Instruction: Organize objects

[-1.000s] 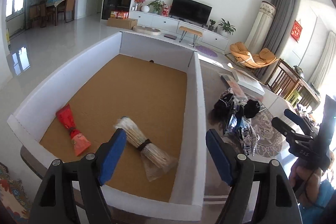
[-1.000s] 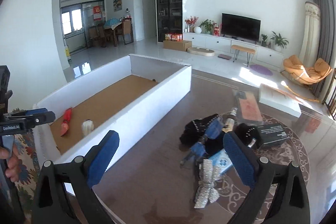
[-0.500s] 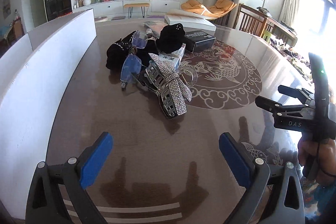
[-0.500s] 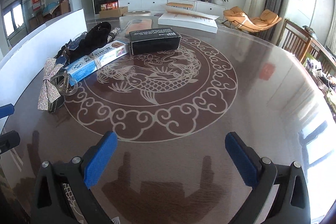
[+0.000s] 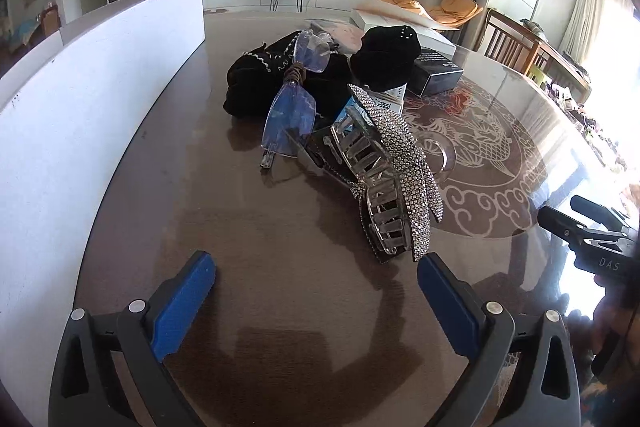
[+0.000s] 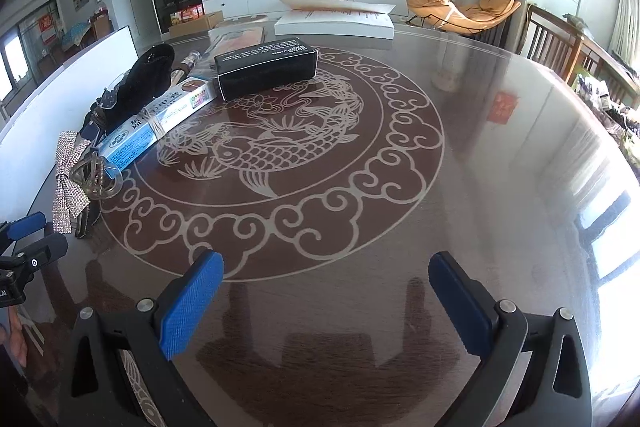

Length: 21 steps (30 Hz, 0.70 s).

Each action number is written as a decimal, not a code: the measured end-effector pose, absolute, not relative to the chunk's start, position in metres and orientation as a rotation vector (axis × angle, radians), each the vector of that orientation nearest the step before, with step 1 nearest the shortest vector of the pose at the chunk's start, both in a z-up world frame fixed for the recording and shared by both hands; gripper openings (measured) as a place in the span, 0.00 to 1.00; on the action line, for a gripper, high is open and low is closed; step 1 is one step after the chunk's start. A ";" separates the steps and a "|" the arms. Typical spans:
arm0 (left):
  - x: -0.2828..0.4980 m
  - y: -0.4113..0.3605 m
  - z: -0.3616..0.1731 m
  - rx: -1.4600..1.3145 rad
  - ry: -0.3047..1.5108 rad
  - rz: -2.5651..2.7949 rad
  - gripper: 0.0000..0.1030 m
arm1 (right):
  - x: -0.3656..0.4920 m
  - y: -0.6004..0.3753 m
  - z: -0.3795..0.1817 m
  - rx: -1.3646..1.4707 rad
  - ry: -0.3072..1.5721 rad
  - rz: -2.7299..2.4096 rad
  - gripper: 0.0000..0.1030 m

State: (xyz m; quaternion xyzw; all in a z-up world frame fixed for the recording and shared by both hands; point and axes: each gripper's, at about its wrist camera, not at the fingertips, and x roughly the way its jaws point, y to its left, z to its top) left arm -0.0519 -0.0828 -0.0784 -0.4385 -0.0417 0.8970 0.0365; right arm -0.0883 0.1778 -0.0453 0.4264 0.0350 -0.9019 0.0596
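A pile of small objects lies on the dark round table [image 5: 280, 267]: a rhinestone bow hair claw [image 5: 396, 187], blue-lensed glasses [image 5: 290, 119], black fabric items [image 5: 384, 59], a blue-white carton [image 6: 156, 131] and a black box [image 6: 266, 71]. My left gripper [image 5: 316, 291] is open and empty, just short of the hair claw. My right gripper [image 6: 326, 295] is open and empty over the table's fish pattern, right of the pile. The hair claw also shows in the right wrist view [image 6: 74, 183].
A white-walled box [image 5: 80, 95] stands along the table's left side. A white flat package [image 6: 336, 21] lies at the far edge. Wooden chairs [image 6: 560, 47] stand to the right. The other gripper shows at each view's edge.
My left gripper swung from over the white box to the pile and moved closer to the hair claw. My right gripper turned right, away from the box, then held about still.
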 end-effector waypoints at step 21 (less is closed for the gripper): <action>-0.050 -0.071 -0.082 -1.403 0.014 2.779 1.00 | -0.086 0.171 -0.049 1.339 0.184 -2.690 1.00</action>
